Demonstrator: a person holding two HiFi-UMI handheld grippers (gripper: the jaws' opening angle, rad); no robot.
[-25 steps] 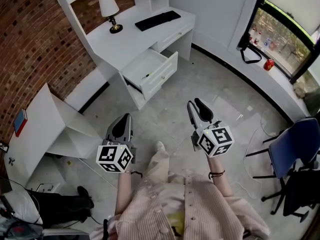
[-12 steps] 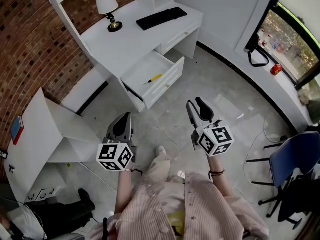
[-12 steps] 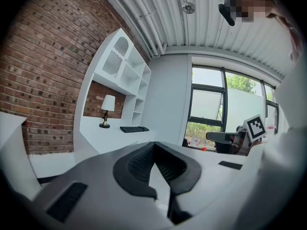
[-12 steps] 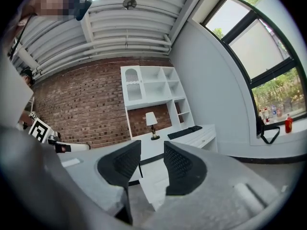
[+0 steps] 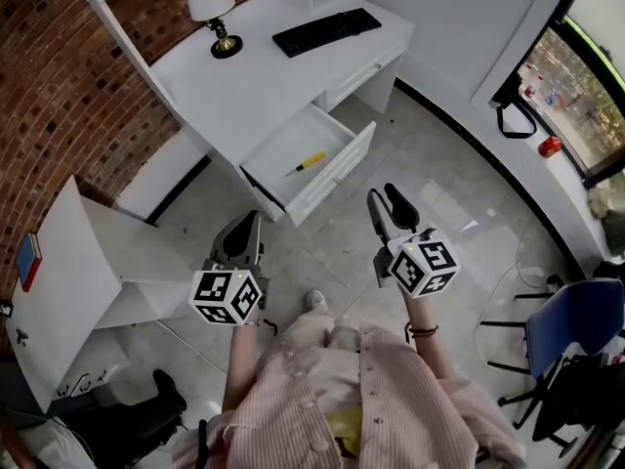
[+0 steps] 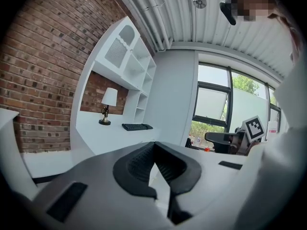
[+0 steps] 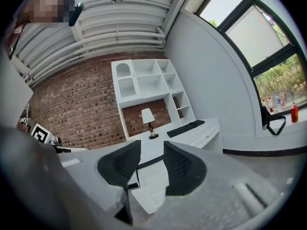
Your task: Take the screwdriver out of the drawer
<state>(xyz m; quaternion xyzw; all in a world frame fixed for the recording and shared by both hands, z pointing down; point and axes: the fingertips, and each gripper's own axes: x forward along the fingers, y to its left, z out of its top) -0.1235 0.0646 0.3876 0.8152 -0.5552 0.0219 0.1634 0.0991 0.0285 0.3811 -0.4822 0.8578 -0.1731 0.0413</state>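
Head view
- Drawer: the drawer of the white desk stood pulled out at the far middle, so the opening step looked already done.
- Screwdriver: the yellow-handled screwdriver lay inside the drawer, toward its right part, untouched.
- Left gripper: the left gripper hung near the person, left of and well short of the drawer, its jaws pressed together on nothing.
- Right gripper: the right gripper hung near and right of the drawer, well apart from it, its jaws spread.
- Desk top: a lamp and a keyboard stood at the far side.

Left gripper view
- Claw: clenched, the pads meeting at the tips with nothing caught between them.
- Ahead: the desk with lamp and keyboard lay far off; neither drawer nor screwdriver could be made out.

Right gripper view
- Claw: released; the jaws had just been opening and nothing stood between the pads.
- Ahead: the open drawer showed low in the gap, still far; the screwdriver was too small to tell.

Progress
- Done: drawer open, right jaws readied.
- Left: by my judgement, nearly everything, namely reaching in, gripping the screwdriver and lifting it clear.
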